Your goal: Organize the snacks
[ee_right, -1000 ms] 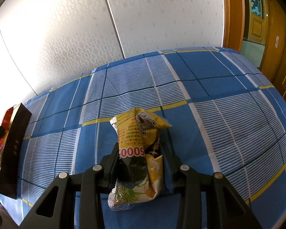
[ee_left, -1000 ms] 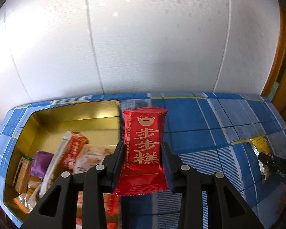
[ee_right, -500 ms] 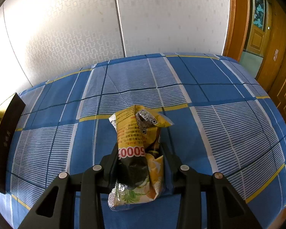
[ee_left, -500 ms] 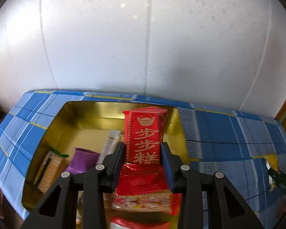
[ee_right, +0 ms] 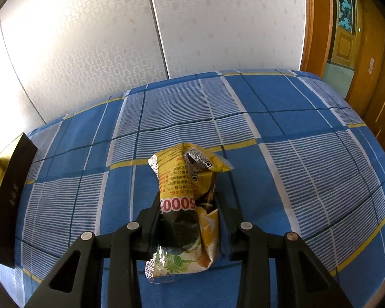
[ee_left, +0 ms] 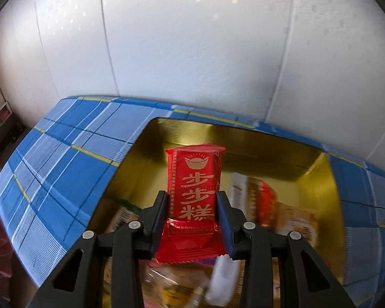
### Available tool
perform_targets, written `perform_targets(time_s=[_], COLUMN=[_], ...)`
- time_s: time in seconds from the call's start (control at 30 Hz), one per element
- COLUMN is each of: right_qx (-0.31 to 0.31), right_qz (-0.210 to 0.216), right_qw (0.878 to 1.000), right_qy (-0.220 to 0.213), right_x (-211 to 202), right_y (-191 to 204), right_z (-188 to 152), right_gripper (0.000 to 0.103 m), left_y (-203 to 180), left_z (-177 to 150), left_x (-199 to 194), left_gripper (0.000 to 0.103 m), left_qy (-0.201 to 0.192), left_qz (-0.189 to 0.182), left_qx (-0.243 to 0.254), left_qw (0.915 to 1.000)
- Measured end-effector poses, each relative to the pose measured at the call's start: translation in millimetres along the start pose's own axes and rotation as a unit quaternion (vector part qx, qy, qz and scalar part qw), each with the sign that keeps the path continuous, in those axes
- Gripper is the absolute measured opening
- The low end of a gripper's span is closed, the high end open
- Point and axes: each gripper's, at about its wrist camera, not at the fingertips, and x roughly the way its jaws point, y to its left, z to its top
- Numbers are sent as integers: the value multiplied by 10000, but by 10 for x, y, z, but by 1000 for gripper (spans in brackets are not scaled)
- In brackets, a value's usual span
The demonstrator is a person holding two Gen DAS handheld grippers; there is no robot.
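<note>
Swinging further left since the earlier frames, the left hand-held gripper (ee_left: 192, 211) now hangs over the middle of the gold tin (ee_left: 246, 138), whose far wall and left rim fill the left wrist view where half a second ago the tin sat lower and more to the left. Its two fingers (ee_left: 159, 214) are closed on the red snack packet (ee_left: 193, 195), which stands upright between them, gold characters facing the camera and its crimped lower edge hanging below the pads. Under the packet the tin holds a blurred jumble of other wrapped snacks (ee_left: 264, 200), too smeared to tell apart. The blue plaid cloth (ee_left: 64, 159) covers the surface around the tin, and a white panelled wall (ee_left: 192, 51) rises behind it.

On the other side, little has changed. The right hand-held gripper (ee_right: 188, 214) pinches the yellow snack bag (ee_right: 186, 205) around its middle, as it did a second ago; the bag's crumpled top with a printed code leans away from the camera and its bottom end lies against the cloth (ee_right: 295, 166). At the far left edge of this view the dark outer side of the tin (ee_right: 10, 205) stands on the cloth, well apart from the yellow bag. A wooden door frame (ee_right: 315, 25) shows at the upper right.
</note>
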Motion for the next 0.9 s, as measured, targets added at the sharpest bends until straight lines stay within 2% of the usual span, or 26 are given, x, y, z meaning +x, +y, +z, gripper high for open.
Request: perform_targets(time_s=[0.27, 0.33, 0.4, 0.47, 0.57, 0.7, 0.77, 0.83, 0.9], right_qx=[-60, -67, -83, -101, -106, -74, -26, -4, 61], right_qz=[-17, -22, -33, -55, -78, -75, -19, 40, 162], right_qw=[10000, 10000, 10000, 9999, 9999, 9999, 10000, 10000, 9998], right_qy=[-20, -25, -30, -35, -42, -46, -41, -35, -26], right_x=[4, 9, 9, 12, 7, 1, -5, -6, -6], right_y=[5, 5, 9, 16, 27, 28, 19, 17, 20], right_z=[-2, -1, -3, -4, -10, -11, -9, -6, -4], right_gripper=[37, 37, 37, 37, 37, 37, 37, 36, 36], left_y=[247, 293, 332, 332, 332, 274, 273, 272, 255], left_z=[63, 81, 111, 119, 71, -51, -132, -236, -351], left_x=[304, 363, 363, 351, 318, 244, 146, 23, -97], left_gripper=[38, 39, 42, 52, 52, 52, 52, 53, 58], left_qy=[290, 422, 329, 274, 316, 333, 208, 40, -112], left_qz=[172, 71, -64, 43, -63, 122, 198, 39, -31], left_qx=[-198, -314, -372, -272, -275, -146, -227, -386, -425], left_qw=[9992, 9986, 9987, 9992, 9991, 9993, 9993, 9992, 9990])
